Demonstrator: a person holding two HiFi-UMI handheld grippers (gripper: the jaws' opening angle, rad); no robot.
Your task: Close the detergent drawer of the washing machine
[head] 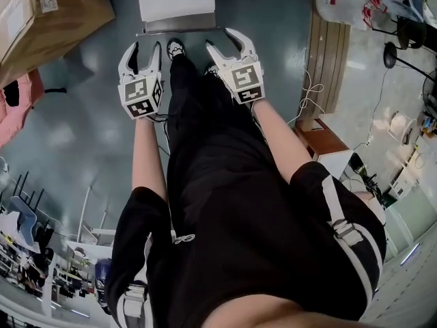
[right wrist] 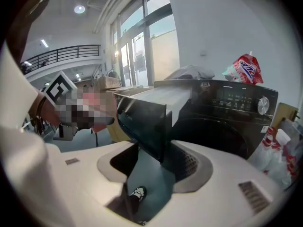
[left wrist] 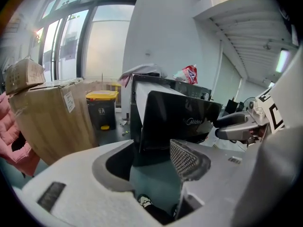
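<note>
Detergent drawer (right wrist: 142, 122), a white plastic tray behind a glossy dark front panel, is what we must shut. Nearest to us, our left gripper (head: 145, 52) and right gripper (head: 220, 39) hang side by side, jaws spread, nothing between them. Just beyond their tips the drawer juts far out of the top left corner of the black front-loading washing machine (right wrist: 227, 122). We judge it light, stiff and free-sliding, its panel slippery to pinch; we would press flat on the panel's middle, squarely, so it does not jam.
</note>
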